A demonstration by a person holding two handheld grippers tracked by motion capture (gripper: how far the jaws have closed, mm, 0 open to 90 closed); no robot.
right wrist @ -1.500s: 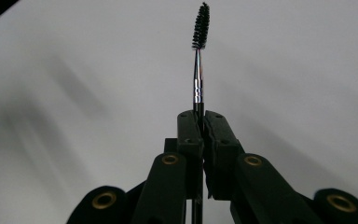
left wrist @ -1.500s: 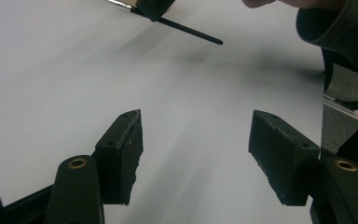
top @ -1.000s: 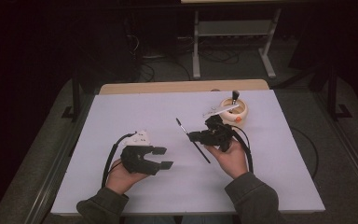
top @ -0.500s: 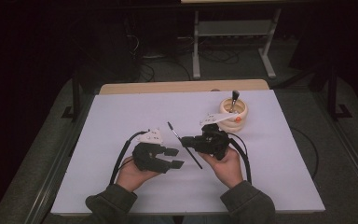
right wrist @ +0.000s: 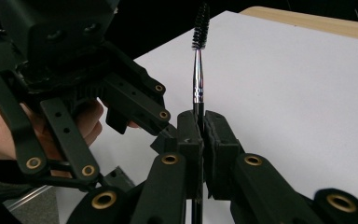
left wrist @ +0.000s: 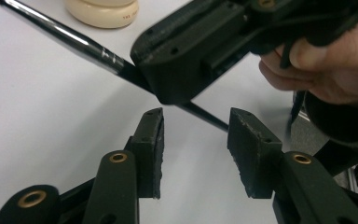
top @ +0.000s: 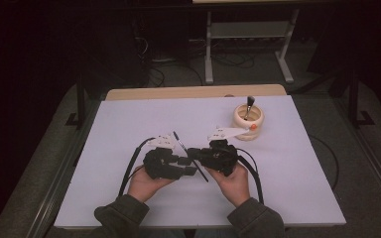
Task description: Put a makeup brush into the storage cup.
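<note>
A thin brush (right wrist: 197, 60) with a black handle, a silver ferrule and a dark bristle tip is held in my right gripper (right wrist: 201, 135), which is shut on its handle. In the high view the brush (top: 180, 144) slants across the white table between both hands, with my right gripper (top: 192, 154) facing left. My left gripper (top: 190, 166) meets it head-on. In the left gripper view the handle's tail end (left wrist: 204, 116) lies just ahead of the left gripper (left wrist: 196, 140). Its jaws have just been closing, and the pads (left wrist: 251, 154) stand apart from the handle.
A cream cup (top: 248, 123) with another brush (top: 248, 104) standing in it sits at the back right of the white tabletop (top: 129, 119). A wooden strip (top: 193, 92) runs along the far edge. Cables trail from both grippers toward the near edge.
My right gripper has carried the brush leftward to meet the left gripper. The left hand has shifted slightly right, and its jaws stand narrower than before.
</note>
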